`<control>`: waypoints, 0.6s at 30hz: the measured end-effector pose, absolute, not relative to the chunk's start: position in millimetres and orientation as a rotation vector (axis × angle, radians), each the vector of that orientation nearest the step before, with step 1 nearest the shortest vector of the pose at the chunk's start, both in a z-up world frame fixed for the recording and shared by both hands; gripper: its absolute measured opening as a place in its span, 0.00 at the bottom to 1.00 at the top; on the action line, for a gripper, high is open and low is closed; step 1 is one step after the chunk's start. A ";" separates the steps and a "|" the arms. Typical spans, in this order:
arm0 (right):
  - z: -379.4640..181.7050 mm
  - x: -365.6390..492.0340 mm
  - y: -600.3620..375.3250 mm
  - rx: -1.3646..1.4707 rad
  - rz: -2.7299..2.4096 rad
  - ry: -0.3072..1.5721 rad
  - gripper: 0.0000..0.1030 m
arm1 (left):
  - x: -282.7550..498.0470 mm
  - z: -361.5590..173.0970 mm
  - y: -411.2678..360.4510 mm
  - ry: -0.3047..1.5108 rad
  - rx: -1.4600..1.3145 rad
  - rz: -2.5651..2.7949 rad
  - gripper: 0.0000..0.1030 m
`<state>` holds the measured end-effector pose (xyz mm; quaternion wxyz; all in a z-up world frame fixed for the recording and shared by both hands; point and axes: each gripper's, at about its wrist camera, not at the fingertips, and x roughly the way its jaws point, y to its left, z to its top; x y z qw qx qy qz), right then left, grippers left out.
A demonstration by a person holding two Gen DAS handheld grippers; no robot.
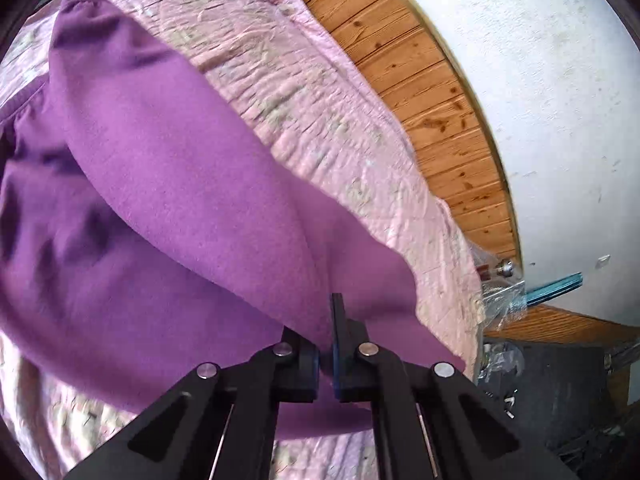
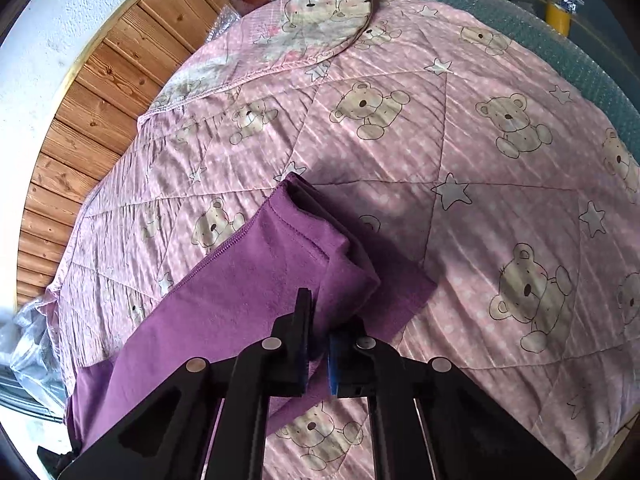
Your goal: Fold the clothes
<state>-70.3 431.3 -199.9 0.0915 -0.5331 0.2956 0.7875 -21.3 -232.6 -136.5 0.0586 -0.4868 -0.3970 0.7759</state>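
With both the left gripper [image 1: 326, 344] and right gripper [image 2: 318, 344] clenched on the purple garment [image 1: 168, 184] above the teddy-bear quilt [image 2: 460, 152], a fold is apparently mid-carry, next needing an even lay-down.

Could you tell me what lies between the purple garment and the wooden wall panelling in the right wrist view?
Only the pink teddy-bear quilt lies between the purple garment and the wooden panelling; that stretch of quilt is bare.

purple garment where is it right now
The purple garment lies on the pink teddy-bear quilt, pinched by the right gripper and, in the left wrist view, the left gripper.
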 end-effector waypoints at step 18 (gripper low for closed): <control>-213.6 -74.3 440.7 -1.685 2.329 0.738 0.04 | 11.8 -173.8 -219.1 -1.119 -1.612 2.466 0.03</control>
